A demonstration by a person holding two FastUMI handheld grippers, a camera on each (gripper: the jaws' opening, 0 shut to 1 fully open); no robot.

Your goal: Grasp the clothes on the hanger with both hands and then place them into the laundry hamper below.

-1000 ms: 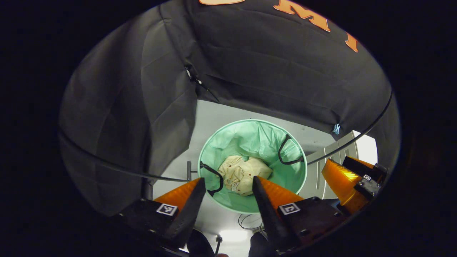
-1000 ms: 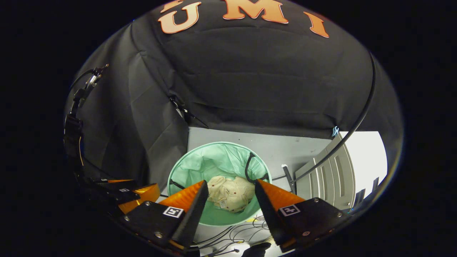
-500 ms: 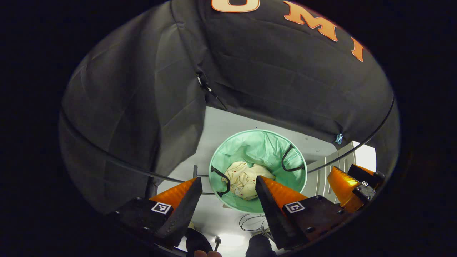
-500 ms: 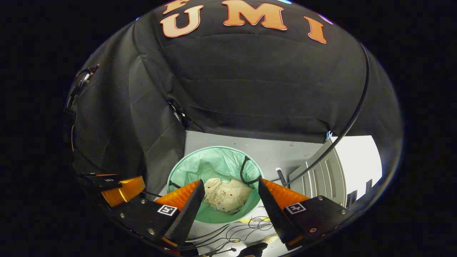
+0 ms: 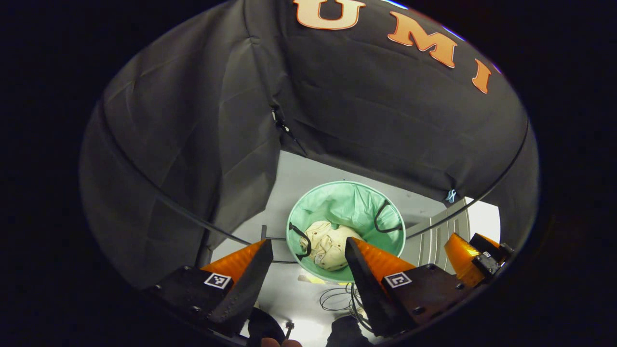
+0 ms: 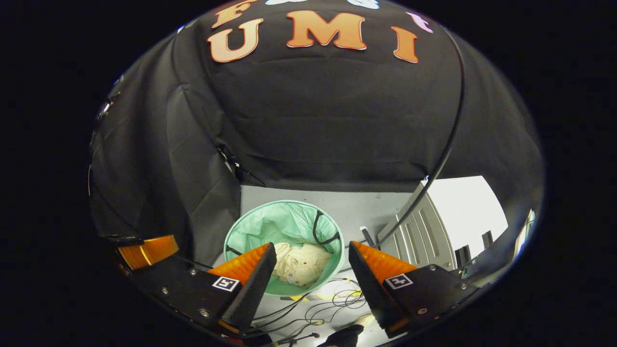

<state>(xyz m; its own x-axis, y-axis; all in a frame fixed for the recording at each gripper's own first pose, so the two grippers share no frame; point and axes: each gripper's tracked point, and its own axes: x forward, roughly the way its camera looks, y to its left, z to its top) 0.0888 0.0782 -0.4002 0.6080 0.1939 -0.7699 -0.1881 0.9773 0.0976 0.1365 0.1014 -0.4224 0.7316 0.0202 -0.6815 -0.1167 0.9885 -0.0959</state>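
Observation:
A cream garment (image 5: 327, 245) (image 6: 300, 263) lies crumpled at the bottom of the round mint-green laundry hamper (image 5: 343, 198) (image 6: 279, 218), which stands on the grey floor far below. My left gripper (image 5: 307, 246) hangs high above the hamper, open, with nothing between its fingers. My right gripper (image 6: 311, 250) is open too and just as high. In the left gripper view the right gripper (image 5: 470, 260) shows at the far right. In the right gripper view the left gripper (image 6: 144, 250) shows at the far left.
A thin black rod (image 5: 159, 190) (image 6: 450, 135) arcs across both views in front of the booth's black cloth wall. Loose cables (image 6: 328, 303) lie on the floor near the hamper. A grey ribbed panel (image 6: 424, 231) stands to the hamper's right.
Both grippers have risen and drawn back, so the hamper and garment look smaller and lower. Both stay open; the garment has not moved.

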